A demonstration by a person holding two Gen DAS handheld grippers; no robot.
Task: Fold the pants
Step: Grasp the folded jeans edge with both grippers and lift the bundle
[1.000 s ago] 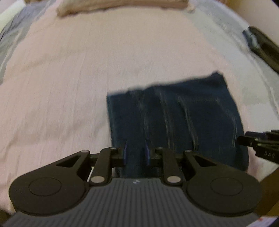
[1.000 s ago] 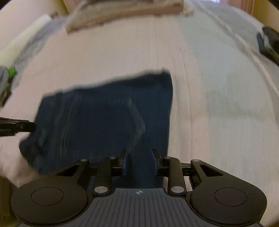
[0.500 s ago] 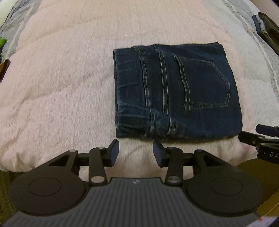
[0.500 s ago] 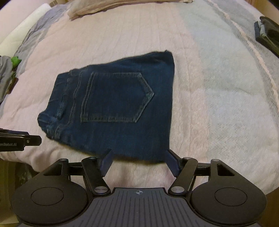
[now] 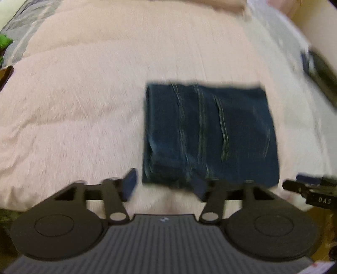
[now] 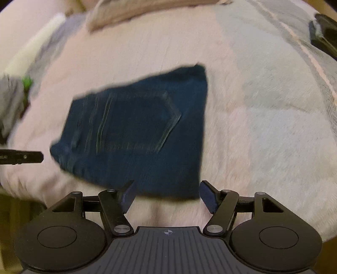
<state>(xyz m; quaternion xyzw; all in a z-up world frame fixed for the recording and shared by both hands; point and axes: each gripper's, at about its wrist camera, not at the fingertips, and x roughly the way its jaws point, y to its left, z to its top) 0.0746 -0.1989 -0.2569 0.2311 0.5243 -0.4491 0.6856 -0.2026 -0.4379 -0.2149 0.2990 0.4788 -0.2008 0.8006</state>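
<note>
Dark blue jeans (image 5: 210, 132) lie folded into a compact rectangle on the pink quilted bed (image 5: 84, 101), back pocket up. In the right wrist view the same jeans (image 6: 139, 134) sit left of centre. My left gripper (image 5: 165, 185) is open at the near edge of the jeans, its fingers spread and holding nothing. My right gripper (image 6: 168, 196) is open too, just short of the near right corner of the jeans. Each gripper's tip shows at the side of the other's view. Both views are motion-blurred.
A beige pillow (image 6: 147, 10) lies at the head of the bed. A dark object (image 5: 322, 75) rests at the right edge of the bed, seen also as a dark object (image 6: 324, 33) in the right view. Something green (image 5: 4, 44) sits at the far left.
Both grippers went from shut on the jeans a second ago to open. They have backed off to the near edge. The jeans now lie flat and folded.
</note>
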